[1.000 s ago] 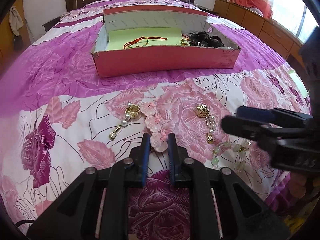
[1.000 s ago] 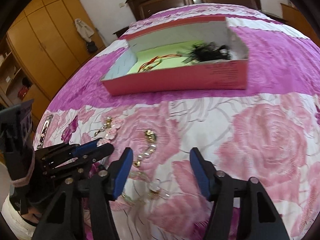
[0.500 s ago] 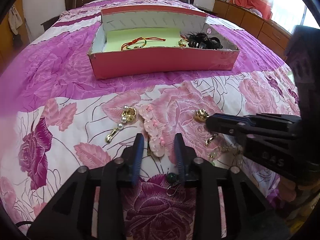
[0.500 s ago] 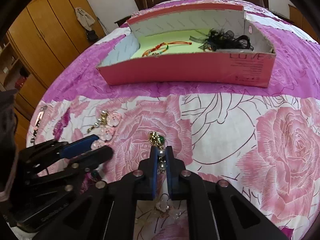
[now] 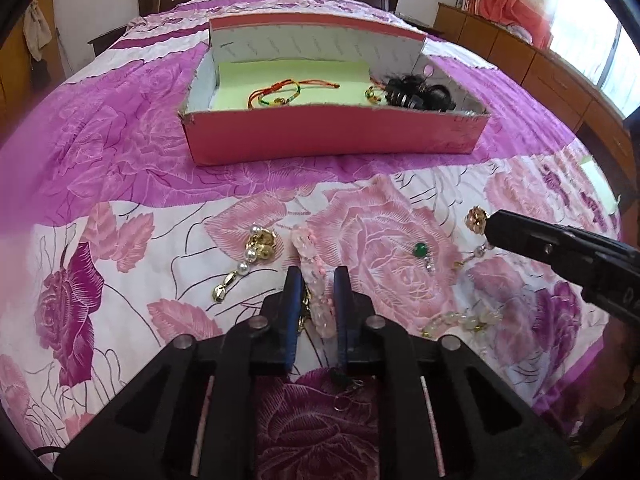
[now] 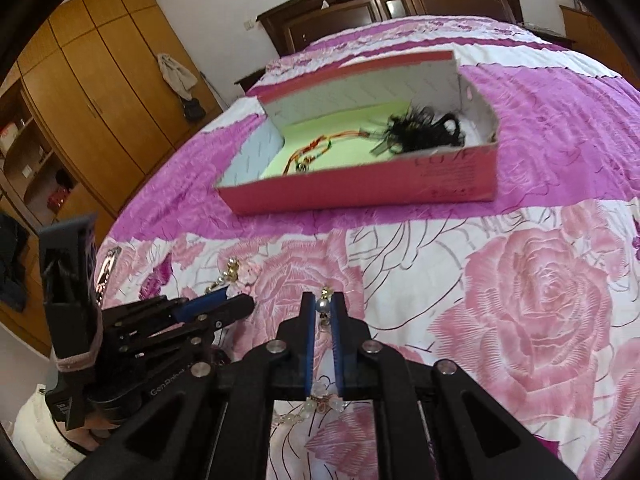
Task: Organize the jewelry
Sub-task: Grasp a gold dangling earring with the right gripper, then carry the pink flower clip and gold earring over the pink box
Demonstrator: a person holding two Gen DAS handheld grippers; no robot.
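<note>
The left gripper [image 5: 316, 280] sits low on the floral bedspread [image 5: 120, 184], fingers slightly parted around the pink bead bracelet [image 5: 316, 280], which lies between them; can't tell if they're actually pinching it. The right gripper [image 6: 323, 312] has clamped down on a gold and pearl earring [image 6: 323, 306]. A little further out, another pearl earring [image 5: 250, 258] lies loose. Way back, the pink box [image 5: 332, 142] holds a red cord bracelet [image 5: 280, 92] and black hair clip [image 5: 420, 94].

the pearl earring [image 6: 322, 307] is mostly hidden between the right gripper [image 6: 322, 312] – its grip unclear.
</note>
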